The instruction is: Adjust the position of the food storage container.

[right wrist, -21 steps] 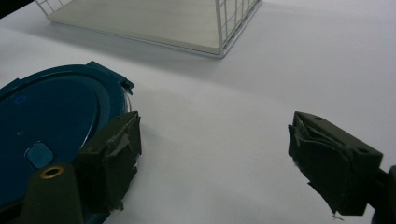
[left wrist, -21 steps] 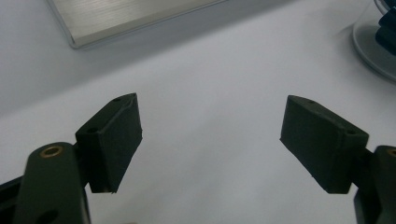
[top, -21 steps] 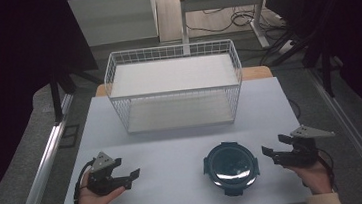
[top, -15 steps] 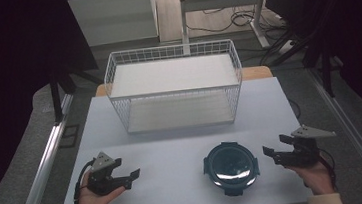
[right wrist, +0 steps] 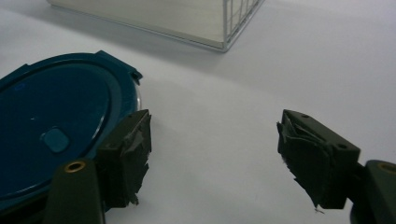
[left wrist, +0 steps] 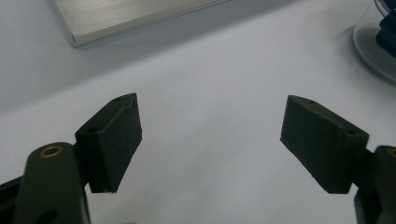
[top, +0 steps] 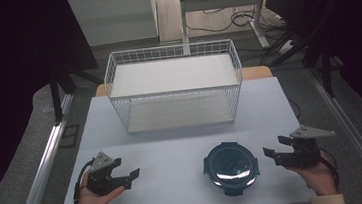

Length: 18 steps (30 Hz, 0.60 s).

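Note:
A round container with a dark blue lid (top: 230, 167) sits on the white table (top: 174, 153) near its front edge, right of centre. My right gripper (top: 273, 155) is open just to the right of it, jaws pointing left toward it. In the right gripper view the blue lid (right wrist: 51, 135) lies beside the left jaw, outside the gap of the right gripper (right wrist: 215, 154). My left gripper (top: 128, 179) is open at the front left, nothing between its jaws. In the left gripper view the left gripper (left wrist: 210, 140) frames bare table, with the container's edge (left wrist: 378, 51) at the far right.
A white wire basket (top: 175, 87) with a pale floor stands at the back centre of the table. Its corner (right wrist: 224, 28) appears in the right gripper view, its base edge (left wrist: 126, 18) in the left gripper view. Dark floor and cables lie beyond the table.

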{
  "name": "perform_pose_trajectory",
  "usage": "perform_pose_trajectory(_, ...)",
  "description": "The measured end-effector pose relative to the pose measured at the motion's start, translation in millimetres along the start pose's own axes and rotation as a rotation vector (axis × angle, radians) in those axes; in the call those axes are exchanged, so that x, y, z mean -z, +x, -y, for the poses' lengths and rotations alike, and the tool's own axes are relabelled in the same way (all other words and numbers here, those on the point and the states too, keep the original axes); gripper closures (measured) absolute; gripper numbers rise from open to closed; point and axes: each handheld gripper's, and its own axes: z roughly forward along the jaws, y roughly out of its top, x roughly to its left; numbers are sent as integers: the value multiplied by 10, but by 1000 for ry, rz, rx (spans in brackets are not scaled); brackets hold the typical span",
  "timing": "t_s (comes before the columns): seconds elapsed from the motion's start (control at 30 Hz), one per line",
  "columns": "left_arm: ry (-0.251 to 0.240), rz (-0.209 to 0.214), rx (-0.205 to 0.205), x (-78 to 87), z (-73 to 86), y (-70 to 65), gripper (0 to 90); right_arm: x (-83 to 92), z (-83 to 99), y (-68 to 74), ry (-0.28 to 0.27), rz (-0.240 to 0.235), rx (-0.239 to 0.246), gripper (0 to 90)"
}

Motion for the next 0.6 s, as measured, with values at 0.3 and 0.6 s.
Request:
perform_pose_trajectory(0.3, -6, 9, 5, 7, -4, 2, 198, 114, -32, 53, 3, -6, -2, 326)
perform_pose_trajectory(0.6, -7, 15, 13, 4, -6, 2, 198, 215, 0, 36, 10, -22, -12, 399)
